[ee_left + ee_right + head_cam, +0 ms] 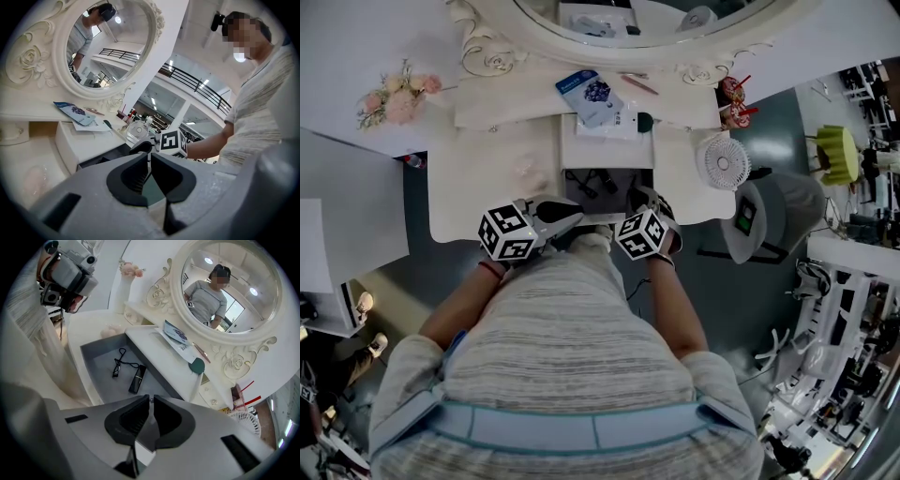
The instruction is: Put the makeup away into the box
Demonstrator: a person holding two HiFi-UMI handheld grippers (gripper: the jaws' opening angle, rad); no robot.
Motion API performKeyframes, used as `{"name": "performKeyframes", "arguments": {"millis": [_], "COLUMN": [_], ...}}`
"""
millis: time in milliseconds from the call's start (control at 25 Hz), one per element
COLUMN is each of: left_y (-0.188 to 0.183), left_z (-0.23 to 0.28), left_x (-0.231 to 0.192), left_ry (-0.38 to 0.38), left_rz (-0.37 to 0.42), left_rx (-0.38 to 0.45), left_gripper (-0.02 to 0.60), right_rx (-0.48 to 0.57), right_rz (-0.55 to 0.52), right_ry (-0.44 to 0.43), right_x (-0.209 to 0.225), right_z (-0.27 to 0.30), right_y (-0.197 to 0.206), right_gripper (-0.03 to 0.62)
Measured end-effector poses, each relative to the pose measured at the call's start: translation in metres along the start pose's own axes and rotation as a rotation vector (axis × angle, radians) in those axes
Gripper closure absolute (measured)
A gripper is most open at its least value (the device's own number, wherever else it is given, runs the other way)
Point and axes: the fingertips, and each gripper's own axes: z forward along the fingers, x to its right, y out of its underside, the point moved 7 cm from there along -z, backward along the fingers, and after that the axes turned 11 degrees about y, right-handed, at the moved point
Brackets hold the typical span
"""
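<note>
Hovering at the near edge of the open grey drawer (98, 357), the left gripper (149, 154) and right gripper (151, 399) have jaws closed, empty; a black makeup tube (137, 379) lies inside beside a looped black tool (117, 365).

My head camera looks steeply down onto the white dressing table (478, 178). The left gripper view sits low, facing almost level toward the oval mirror (110, 42). The right gripper view tilts down, close over the open drawer (103, 364). All three catch the blue packet (591, 92).
</note>
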Motion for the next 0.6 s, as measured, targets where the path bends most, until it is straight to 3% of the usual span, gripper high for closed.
{"name": "performKeyframes", "arguments": {"millis": [200,600], "left_y": [-0.001,-0.003], "left_z": [0.002,0.004], "left_x": [-0.002,-0.005], "left_ry": [-0.002,-0.007], "left_rz": [-0.002,-0.006], "left_rx": [0.004,0.012], "left_gripper": [0.565,0.565], "right_rx": [0.001,0.044], "right_rz": [0.086,0.142], "right_ry": [-0.049,-0.036], "right_x": [0.005,0.030], "right_z": [-0.001,-0.007], "right_y": [-0.001,-0.011], "right_gripper": [0.580,0.580]}}
